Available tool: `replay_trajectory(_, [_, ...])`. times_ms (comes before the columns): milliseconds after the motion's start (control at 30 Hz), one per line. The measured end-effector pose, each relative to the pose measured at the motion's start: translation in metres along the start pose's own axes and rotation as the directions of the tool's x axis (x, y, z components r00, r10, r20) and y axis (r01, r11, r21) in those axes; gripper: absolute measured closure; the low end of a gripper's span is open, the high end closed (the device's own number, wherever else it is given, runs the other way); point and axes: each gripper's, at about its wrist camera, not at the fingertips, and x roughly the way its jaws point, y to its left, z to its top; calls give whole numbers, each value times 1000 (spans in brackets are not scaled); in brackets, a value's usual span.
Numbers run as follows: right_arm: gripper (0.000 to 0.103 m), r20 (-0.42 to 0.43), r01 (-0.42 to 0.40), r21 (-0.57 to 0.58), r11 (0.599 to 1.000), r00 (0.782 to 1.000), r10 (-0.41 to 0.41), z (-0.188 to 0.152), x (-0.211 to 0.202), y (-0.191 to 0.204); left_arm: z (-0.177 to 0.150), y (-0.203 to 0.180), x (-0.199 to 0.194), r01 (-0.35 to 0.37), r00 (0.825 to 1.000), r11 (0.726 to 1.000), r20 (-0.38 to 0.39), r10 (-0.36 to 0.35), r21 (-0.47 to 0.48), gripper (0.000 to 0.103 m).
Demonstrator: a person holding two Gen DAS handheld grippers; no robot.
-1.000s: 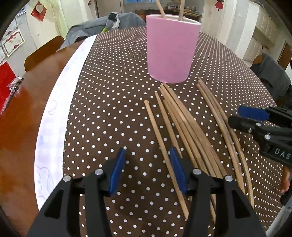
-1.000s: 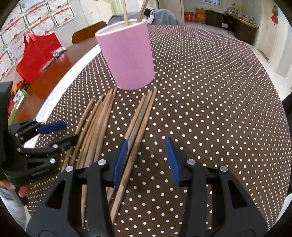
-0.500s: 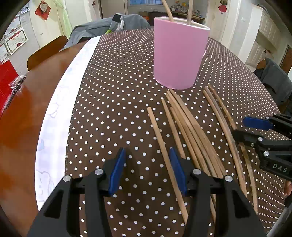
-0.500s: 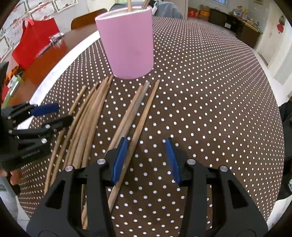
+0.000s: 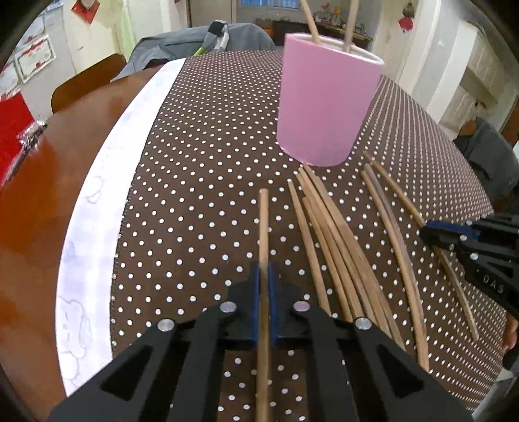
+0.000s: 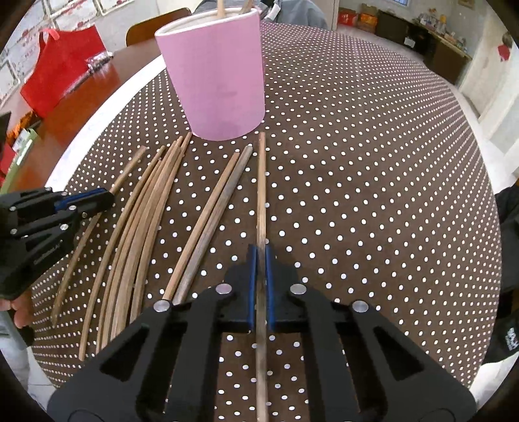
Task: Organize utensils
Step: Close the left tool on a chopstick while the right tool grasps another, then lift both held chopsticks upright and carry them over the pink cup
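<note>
Half a second ago both pairs of fingers stood wide over the loose sticks; now the left gripper [image 5: 263,285] is pinched tight on the leftmost chopstick [image 5: 263,227], and the right gripper [image 6: 260,269] is pinched on the rightmost chopstick [image 6: 261,194], each stick running forward between the blue pads toward the pink cup [image 6: 215,74]. Both grasps look made, so the likely next step is lifting each stick and dropping it upright into the cup. Whether either stick has left the polka-dot tablecloth [image 6: 373,162] cannot be told. Two chopsticks [image 5: 327,22] already stand in the cup, their tops poking above its rim. In front of the cup, between the two held sticks, lie a fanned bundle [image 6: 142,220] of about five, overlapping too much for a sure count, and a close pair [image 6: 214,214] nearer the right-hand stick. That makes roughly nine on the cloth, counting the two gripped.
</note>
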Motion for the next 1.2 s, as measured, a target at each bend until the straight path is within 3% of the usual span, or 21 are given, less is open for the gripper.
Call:
replay_trajectory(133, [97,38,-43,29,999,998,42,-3,-4,-12,0,6,-1,63,998,997,12,-62,-48,97])
replay_trajectory(267, [97,113,-91,50,995,990,85,-6,-25,-28,1,5,-18,93,992,994,87,-89,-48,97])
replay_trajectory(433, [97,250,-146,50,988,960,129,-3,-63,-36,10,-2,-58,170,954,985,255,-159,-22,97])
replay_trajectory(533, [97,327,-171,43,984,934,148,-2,-83,-36,18,-8,-80,210,913,978,357,-198,3,97])
replay_trajectory(633, [97,424,-192,30,981,891,162,2,-106,-36,27,-16,-97,222,866,974,453,-213,34,97])
replay_trajectory(767, [97,517,-218,23,976,838,175,12,-124,-30,40,-20,-112,256,792,965,560,-244,59,97])
replay_trajectory(800, [97,541,-216,21,976,823,171,14,-128,-27,44,-21,-116,268,765,961,592,-252,62,97])
replay_trajectory(900, [97,606,-227,23,974,778,167,20,-136,-26,58,-26,-122,286,708,956,658,-256,65,97])
replay_trajectory(1000, [97,663,-227,26,973,732,153,30,-140,-20,70,-29,-127,284,665,957,707,-242,61,97])
replay_trajectory(1100, [97,708,-249,30,968,689,155,44,-138,-22,83,-33,-127,286,604,956,764,-228,60,97])
replay_trajectory(1200, [97,747,-262,35,964,648,149,56,-135,-20,93,-32,-125,293,559,955,802,-212,49,97])
